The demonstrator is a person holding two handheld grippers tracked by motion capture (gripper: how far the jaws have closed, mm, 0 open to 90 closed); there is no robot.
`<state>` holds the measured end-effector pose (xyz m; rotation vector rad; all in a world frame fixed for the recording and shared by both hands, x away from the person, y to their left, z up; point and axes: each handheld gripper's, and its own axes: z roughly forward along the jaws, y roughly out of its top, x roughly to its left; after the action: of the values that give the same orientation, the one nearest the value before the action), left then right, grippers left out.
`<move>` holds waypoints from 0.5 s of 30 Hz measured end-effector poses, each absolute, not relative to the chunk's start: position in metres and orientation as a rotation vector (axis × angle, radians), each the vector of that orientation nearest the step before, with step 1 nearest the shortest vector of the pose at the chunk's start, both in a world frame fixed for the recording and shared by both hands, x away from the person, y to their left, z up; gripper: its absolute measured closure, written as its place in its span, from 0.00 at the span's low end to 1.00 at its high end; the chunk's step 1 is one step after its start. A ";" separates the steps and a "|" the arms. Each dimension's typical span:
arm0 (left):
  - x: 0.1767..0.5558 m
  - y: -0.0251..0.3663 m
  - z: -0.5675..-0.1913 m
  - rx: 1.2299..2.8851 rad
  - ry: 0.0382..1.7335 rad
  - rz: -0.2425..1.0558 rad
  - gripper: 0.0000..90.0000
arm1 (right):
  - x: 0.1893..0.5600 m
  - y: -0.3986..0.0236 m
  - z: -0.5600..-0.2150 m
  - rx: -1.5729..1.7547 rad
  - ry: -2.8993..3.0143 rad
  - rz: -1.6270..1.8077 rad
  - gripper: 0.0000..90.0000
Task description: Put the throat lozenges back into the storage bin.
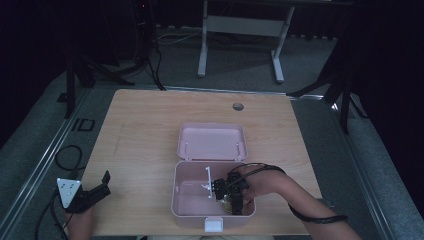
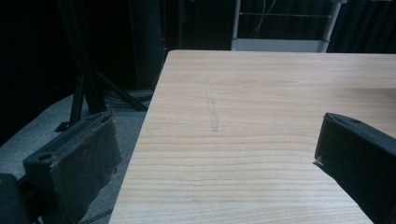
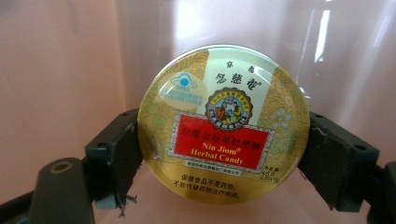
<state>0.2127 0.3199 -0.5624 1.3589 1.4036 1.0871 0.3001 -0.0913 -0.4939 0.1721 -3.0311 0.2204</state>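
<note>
Round gold-coloured metal candy tin [image 3: 223,123], lid printed with a red label reading "Nin Jiom Herbal Candy" and a small blue-and-white sticker at upper left. Location: inside the lower half of the pink plastic lunch box [image 1: 186,170], right-hand compartment, near the front corner; in the high view the tin [image 1: 228,201] shows as a pale glint under the gripper. Held flat-face toward the right gripper view's camera, pink box walls behind it on all sides.

Right gripper [image 1: 226,192]: black, reached down into the box from the person's forearm [image 1: 300,197], cable looping around the wrist. Fingers [image 3: 116,154] clamped on opposite edges of the tin, one pad at each side, contact plain on both.

Pink plastic lunch box: open, hinged lid [image 1: 212,141] lying flat on the desk beyond the base, white latch [image 1: 214,224] at the front edge, white divider [image 1: 207,175] standing across the base, left compartment beside the tin's.

Left gripper [image 1: 96,190]: black with grey three-cornered plate, at the desk's near left corner, well apart from the box. Fingers [image 2: 79,163] spread wide, nothing between them; one hangs past the desk edge over the floor.

Light wood-grain desk [image 1: 145,130]: rectangular, round cable hole [image 1: 238,106] near the far edge, a faint pencil-like scuff [image 2: 212,109] on the surface ahead of the left gripper.
</note>
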 end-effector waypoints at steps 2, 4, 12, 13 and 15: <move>0.213 0.320 -0.562 1.357 1.403 1.087 0.00 | 0.300 -0.091 -0.497 0.165 -3.021 0.232 0.22; 0.213 0.320 -0.562 1.357 1.402 1.088 0.00 | 0.300 -0.090 -0.497 0.152 -3.021 0.226 0.22; 0.213 0.320 -0.562 1.357 1.401 1.087 0.00 | 0.300 -0.090 -0.498 0.141 -3.000 0.273 0.20; 0.213 0.320 -0.562 1.358 1.400 1.087 0.00 | 0.300 -0.090 -0.497 0.150 -3.003 0.267 0.16; 0.213 0.320 -0.562 1.358 1.400 1.087 0.00 | 0.300 -0.089 -0.494 0.143 -3.001 0.269 0.16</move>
<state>0.2129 0.3199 -0.5624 1.3580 1.3997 1.0872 0.2998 -0.0894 -0.4943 0.1429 -3.0011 0.2690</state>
